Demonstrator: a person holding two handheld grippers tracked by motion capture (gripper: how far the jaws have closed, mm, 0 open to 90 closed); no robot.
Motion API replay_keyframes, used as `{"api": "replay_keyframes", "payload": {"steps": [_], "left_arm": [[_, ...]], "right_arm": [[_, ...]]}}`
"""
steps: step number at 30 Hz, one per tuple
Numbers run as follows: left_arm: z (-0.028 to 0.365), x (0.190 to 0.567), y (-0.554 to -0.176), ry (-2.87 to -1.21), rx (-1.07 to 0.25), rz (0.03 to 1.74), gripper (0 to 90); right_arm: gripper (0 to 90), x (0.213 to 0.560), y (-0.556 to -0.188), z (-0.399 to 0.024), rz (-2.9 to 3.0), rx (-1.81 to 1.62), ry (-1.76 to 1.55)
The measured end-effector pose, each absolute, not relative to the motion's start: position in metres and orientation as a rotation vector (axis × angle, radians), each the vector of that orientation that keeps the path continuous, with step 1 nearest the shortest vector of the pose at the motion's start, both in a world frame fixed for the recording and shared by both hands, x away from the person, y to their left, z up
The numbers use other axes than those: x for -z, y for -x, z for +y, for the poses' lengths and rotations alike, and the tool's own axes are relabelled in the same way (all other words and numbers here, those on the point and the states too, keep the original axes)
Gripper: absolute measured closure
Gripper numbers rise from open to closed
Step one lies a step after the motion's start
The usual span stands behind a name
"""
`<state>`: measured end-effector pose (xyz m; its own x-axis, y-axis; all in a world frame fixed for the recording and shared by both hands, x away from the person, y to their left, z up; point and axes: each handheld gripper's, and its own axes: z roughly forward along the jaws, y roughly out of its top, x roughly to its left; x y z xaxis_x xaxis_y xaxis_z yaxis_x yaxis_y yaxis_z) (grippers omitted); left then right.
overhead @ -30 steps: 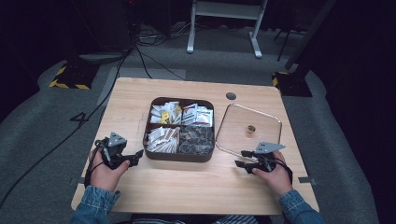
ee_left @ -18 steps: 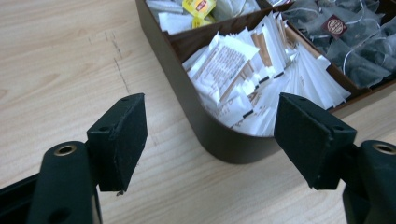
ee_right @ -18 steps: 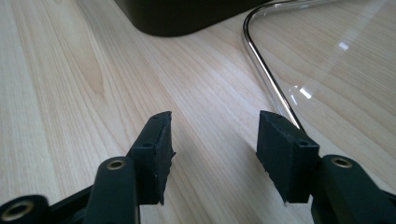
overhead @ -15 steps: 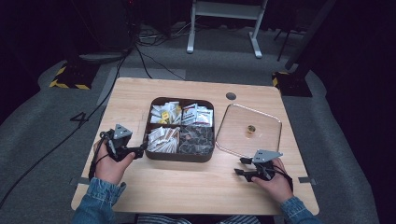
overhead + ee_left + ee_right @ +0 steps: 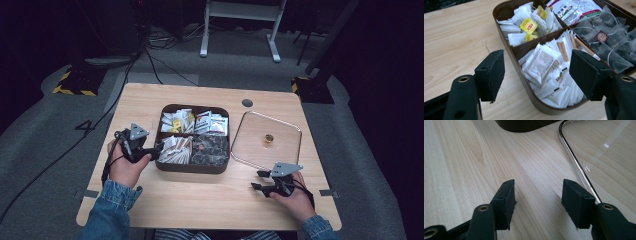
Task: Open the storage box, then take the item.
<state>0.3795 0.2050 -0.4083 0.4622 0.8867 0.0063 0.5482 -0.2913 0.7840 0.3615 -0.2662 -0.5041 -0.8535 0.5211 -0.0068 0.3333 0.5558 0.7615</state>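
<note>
Sachets in reach: the white paper sachets point(image 5: 541, 62) lie stacked loosely in the near-left compartment of the brown tray point(image 5: 192, 167), which sits mid-table on the wooden table point(image 5: 200, 200); the top one stands tilted above the rest.
Left gripper: the left gripper point(image 5: 537, 72) hovers just above and at the near-left corner of the tray, its jaws apart with nothing pressed between them; the jaws have just been closing a little, and the sachets lie beyond them, untouched.
Risk at the pick: the sachets overlap, so a bite could take several at once or drag a neighbour over the rim; one jaw could also land on the tray wall and shove the tray.
Risk from thin paper: a shallow pinch on a tilted edge may slip, and a hard one may crease the sachet.
Other compartments: tea bags with yellow tags point(image 5: 529, 25) lie far-left, dark mesh tea bags point(image 5: 614, 47) near-right, printed packets point(image 5: 574, 10) far-right.
Writing: the yellow tags carry a red mark too small to read; a dark tag point(image 5: 601, 37) has a pale emblem; print on the sachets and packets is illegible.
Glass lid: a clear lid point(image 5: 290, 135) with a small gold knob point(image 5: 269, 138) lies flat just right of the tray.
Right gripper: the right gripper point(image 5: 537, 200) rests low over bare wood beside the lid's metal rim point(image 5: 574, 160), jaws apart and empty; a sideways move could knock the lid.
</note>
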Motion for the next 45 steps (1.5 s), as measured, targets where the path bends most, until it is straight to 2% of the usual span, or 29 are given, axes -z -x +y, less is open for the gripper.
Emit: {"api": "replay_keyframes", "payload": {"steps": [7, 13, 17, 28, 32, 38, 45], "left_arm": [[0.199, 0.407, -0.391, -1.939, -0.624, 1.169, 31.3], [0.196, 0.41, -0.4, -1.924, -0.587, 1.176, 53.4], [0.192, 0.414, -0.406, -1.944, -0.571, 1.173, 58.6], [0.174, 0.433, -0.424, -2.081, -0.481, 1.175, 58.1], [0.171, 0.438, -0.422, -2.095, -0.465, 1.175, 51.6], [0.166, 0.443, -0.421, -2.143, -0.457, 1.173, 46.8], [0.16, 0.452, -0.425, -2.177, -0.477, 1.17, 46.9]], "right_arm": [[44.8, 0.504, -0.361, -0.266, 2.558, -1.179, -0.72], [45.7, 0.504, -0.361, -0.266, 2.559, -1.185, -0.728], [45.7, 0.504, -0.361, -0.266, 2.559, -1.184, -0.726], [45.9, 0.504, -0.361, -0.266, 2.557, -1.184, -0.731], [46.1, 0.504, -0.361, -0.266, 2.557, -1.187, -0.736], [46.1, 0.504, -0.361, -0.266, 2.557, -1.187, -0.736], [46.2, 0.504, -0.361, -0.266, 2.556, -1.187, -0.737]]}}
